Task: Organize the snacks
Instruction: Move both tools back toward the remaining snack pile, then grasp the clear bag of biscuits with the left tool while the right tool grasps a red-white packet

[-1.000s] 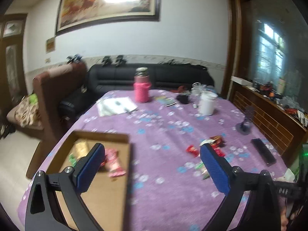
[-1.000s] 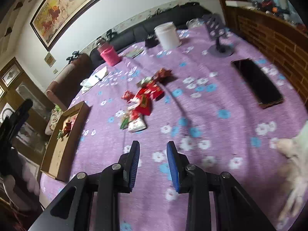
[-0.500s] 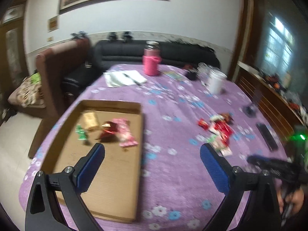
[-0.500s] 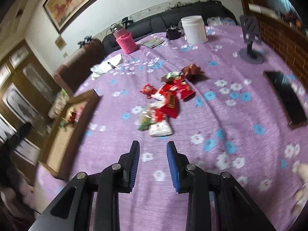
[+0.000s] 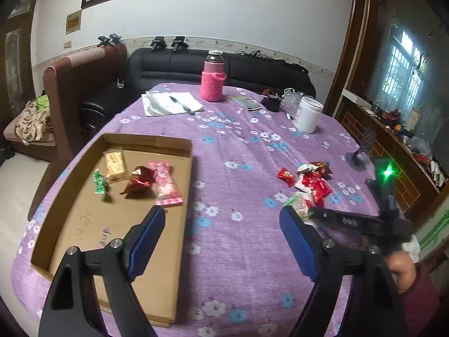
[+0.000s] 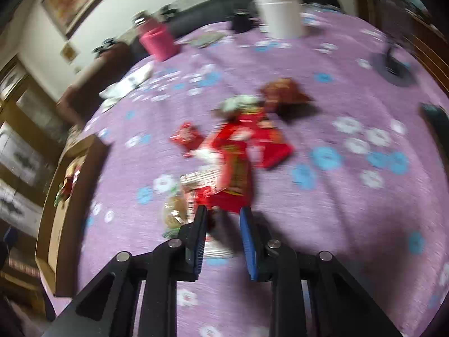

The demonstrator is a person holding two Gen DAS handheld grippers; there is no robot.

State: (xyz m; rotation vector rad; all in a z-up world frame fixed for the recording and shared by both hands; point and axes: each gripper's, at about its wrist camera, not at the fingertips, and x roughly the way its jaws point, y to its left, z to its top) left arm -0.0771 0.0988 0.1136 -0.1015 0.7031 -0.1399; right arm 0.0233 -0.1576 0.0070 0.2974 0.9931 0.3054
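Observation:
A flat cardboard tray (image 5: 84,219) lies on the purple flowered table at the left and holds several snacks: a tan packet (image 5: 114,164), a green sweet (image 5: 100,183), a dark red foil pack (image 5: 141,181) and a pink packet (image 5: 166,184). A pile of red snack packets (image 5: 313,184) lies at the right; it also shows in the right wrist view (image 6: 238,151), blurred. My left gripper (image 5: 221,241) is open and empty above the table's front. My right gripper (image 6: 223,219) is open a little, its fingertips at the near end of the pile over a red packet (image 6: 224,196).
A pink-sleeved bottle (image 5: 212,80), papers with a pen (image 5: 171,104) and a white jar (image 5: 308,113) stand at the back. A phone stand (image 5: 362,151) is at the right edge. A sofa and a brown chair lie beyond the table.
My right gripper has moved forward and down to the snack pile, its fingers a little wider apart. My left gripper has tilted down; the tray and pile sit nearer in its view.

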